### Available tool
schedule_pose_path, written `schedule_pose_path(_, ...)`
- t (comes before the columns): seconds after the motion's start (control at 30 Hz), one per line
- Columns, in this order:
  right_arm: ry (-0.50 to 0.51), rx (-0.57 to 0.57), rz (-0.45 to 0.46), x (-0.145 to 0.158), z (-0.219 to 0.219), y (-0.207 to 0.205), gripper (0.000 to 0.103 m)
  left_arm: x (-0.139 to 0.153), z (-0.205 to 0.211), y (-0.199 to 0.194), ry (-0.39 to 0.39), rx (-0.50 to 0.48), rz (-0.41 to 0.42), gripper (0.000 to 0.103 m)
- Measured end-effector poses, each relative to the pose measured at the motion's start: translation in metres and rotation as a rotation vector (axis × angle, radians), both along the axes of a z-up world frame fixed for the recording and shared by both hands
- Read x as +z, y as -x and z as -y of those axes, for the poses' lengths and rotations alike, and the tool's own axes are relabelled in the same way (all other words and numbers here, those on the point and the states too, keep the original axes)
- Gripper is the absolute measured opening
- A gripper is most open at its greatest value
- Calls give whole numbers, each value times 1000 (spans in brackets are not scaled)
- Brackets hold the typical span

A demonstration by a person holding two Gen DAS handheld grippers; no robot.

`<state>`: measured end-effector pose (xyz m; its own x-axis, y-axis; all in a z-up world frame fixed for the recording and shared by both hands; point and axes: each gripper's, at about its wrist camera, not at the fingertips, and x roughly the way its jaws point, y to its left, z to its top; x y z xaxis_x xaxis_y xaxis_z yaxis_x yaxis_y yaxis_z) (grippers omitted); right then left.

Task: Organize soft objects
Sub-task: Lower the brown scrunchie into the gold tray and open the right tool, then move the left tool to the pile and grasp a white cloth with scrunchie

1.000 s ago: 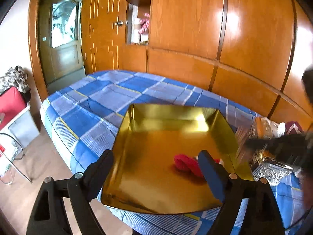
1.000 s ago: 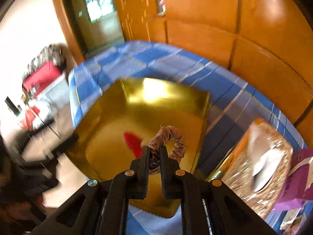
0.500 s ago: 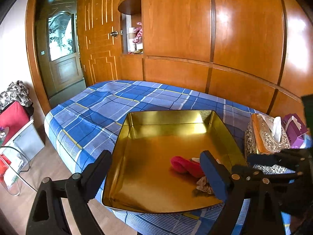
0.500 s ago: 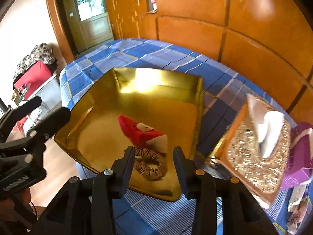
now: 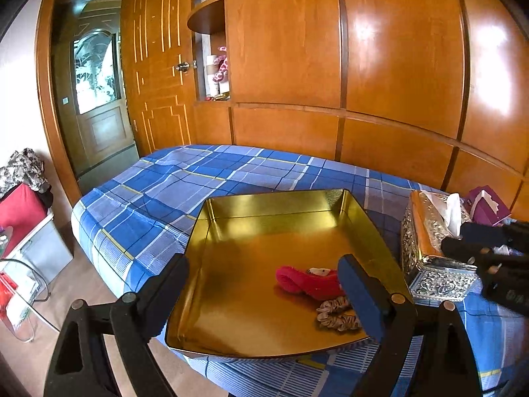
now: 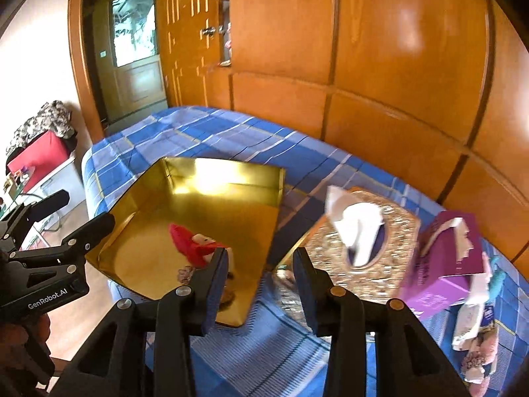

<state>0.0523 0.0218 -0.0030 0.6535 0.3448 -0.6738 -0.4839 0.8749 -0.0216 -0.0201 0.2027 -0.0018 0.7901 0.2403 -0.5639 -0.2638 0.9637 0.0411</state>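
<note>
A gold tray [image 5: 251, 228] lies on the blue plaid bed; it also shows in the right wrist view [image 6: 218, 195]. In it lie a red soft toy [image 5: 304, 281] and a beige scrunchie [image 5: 337, 314] near the tray's front right corner. The red toy also shows in the right wrist view [image 6: 191, 244], with the scrunchie [image 6: 185, 273] partly hidden behind my right finger. My left gripper [image 5: 264, 291] is open and empty over the tray's front. My right gripper [image 6: 261, 281] is open and empty, above the tray's right edge. More soft items [image 6: 476, 360] lie at the far right.
A glittery tissue box [image 5: 433, 241] stands right of the tray, also in the right wrist view [image 6: 363, 238]. A purple box [image 6: 446, 264] stands beyond it. Wooden wardrobe panels [image 5: 363, 66] back the bed. A red box [image 5: 20, 208] and a glass table stand left on the floor.
My right gripper opened and let the scrunchie go into the tray beside the red toy, then drew back to the right toward the tissue box. My left gripper stayed open.
</note>
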Motion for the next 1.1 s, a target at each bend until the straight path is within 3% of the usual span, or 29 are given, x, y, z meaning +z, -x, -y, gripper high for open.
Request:
schedule_pose_path(0.3,-16,-120,53,15,61,6,40,3,13,3,-11,-35,8,92)
schedule_pose_path(0.53,-21,-282,43,10,132,2,40,5,29,7,-9,-109,9,92)
schedule_pose_path(0.83,-97,-604,9,1,256,-1,40,8,84,7,-23,-356,-1,91)
schedule_pose_path(1.1,-229,-990,4,-11,381,14,40,16,155,-4,-52,-605,-12,85)
